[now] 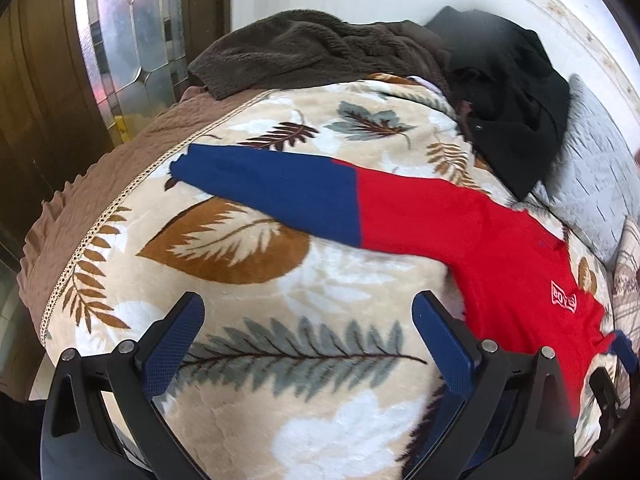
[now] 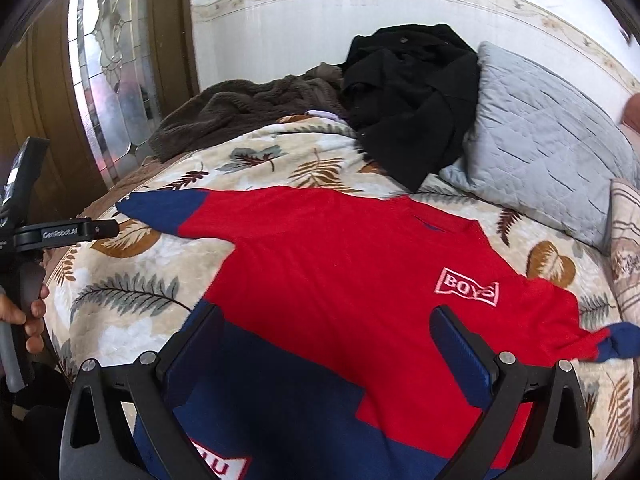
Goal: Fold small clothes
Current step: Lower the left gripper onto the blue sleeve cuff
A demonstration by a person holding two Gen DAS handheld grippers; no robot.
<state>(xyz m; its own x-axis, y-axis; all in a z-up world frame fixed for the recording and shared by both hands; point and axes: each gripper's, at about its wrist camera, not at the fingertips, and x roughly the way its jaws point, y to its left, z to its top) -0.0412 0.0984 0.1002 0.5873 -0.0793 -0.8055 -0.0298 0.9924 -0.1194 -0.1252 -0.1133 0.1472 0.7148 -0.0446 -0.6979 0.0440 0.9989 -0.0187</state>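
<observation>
Red/blue sweater lies flat, front up, on the bed w/ a leaf-print blanket. Body is red up top, blue at the hem; pink "BOYS" patch on the chest, a second white patch partly seen at the hem, near the bottom edge of the right view.

One sleeve is stretched out straight across the blanket, red near the shoulder, blue toward the cuff, cuff close to the blanket's trimmed edge. Other sleeve is bunched, its blue cuff crumpled near the right side of the bed.

L gripper: fingers wide apart, nothing between them, above bare blanket just beside the sweater's side under the stretched sleeve. Right-hand finger overlaps the red edge in view; can't tell if touching.

R gripper: fingers also wide apart, holding nothing, over the lower body of the sweater where red meets blue. Contact w/ cloth not clear.

In the right view, the L gripper's body shows at the far left, w/ a hand around its handle.

Beyond the sweater, at the far side of the bed: brown fleece, black garment heaped beside it, grey quilted pillow next to that. A 2nd patterned pillow at the right edge. Leaded-glass door behind the bed, left.
</observation>
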